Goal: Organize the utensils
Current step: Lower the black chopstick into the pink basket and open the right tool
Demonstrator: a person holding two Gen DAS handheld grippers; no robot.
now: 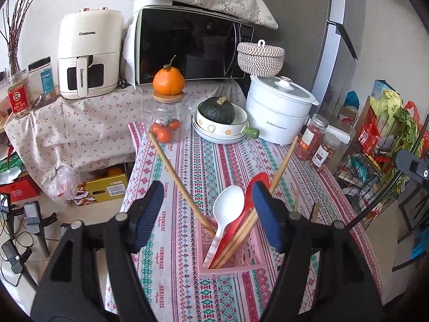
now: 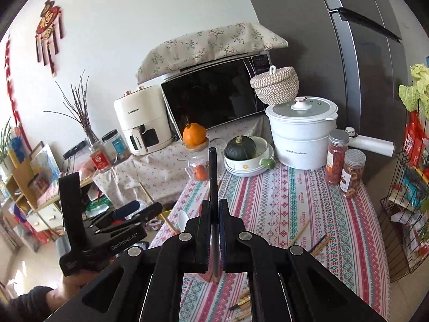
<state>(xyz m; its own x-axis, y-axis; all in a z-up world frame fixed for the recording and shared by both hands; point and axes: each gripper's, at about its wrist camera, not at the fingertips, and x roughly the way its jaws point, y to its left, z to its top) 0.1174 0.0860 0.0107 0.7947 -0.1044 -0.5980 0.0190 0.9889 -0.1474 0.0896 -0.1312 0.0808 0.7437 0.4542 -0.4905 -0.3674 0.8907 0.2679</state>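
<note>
Left wrist view: showing a fryer (image 1: 88, 53) at upper left, then a microwave (image 1: 187, 43) at top centre, a jar (image 1: 167, 123) carrying an orange, a squash (image 1: 217, 111) sitting in a bowl, and a white pot (image 1: 278, 110) right of centre. Keeping the left tongs (image 1: 206, 193) spread wide at lower centre, gripping nothing. Straddling a pink holder (image 1: 249, 257) standing on the striped worktop (image 1: 171, 281). Holding in that holder, left to right: one chopstick (image 1: 166, 158) leaning toward the upper left, a white spoon (image 1: 228, 206), a red spoon (image 1: 258, 181), and more chopsticks (image 1: 287, 158) leaning toward the upper right. Overlapping the red spoon with the right blue pad; touching or not, cannot tell.

Right wrist view: showing the left tongs again at lower left, carried by a hand (image 2: 72, 281) in a dark sleeve. Clamping a dark chopstick (image 2: 213, 171) in the right tongs (image 2: 214, 206) at centre, pads shut tight on it, the stick pointing straight up the frame with its pale tip poking out below the pads. Leaving loose chopsticks (image 2: 299, 232) lying on the worktop to the right, and a few more (image 2: 241, 303) at bottom centre.
</note>
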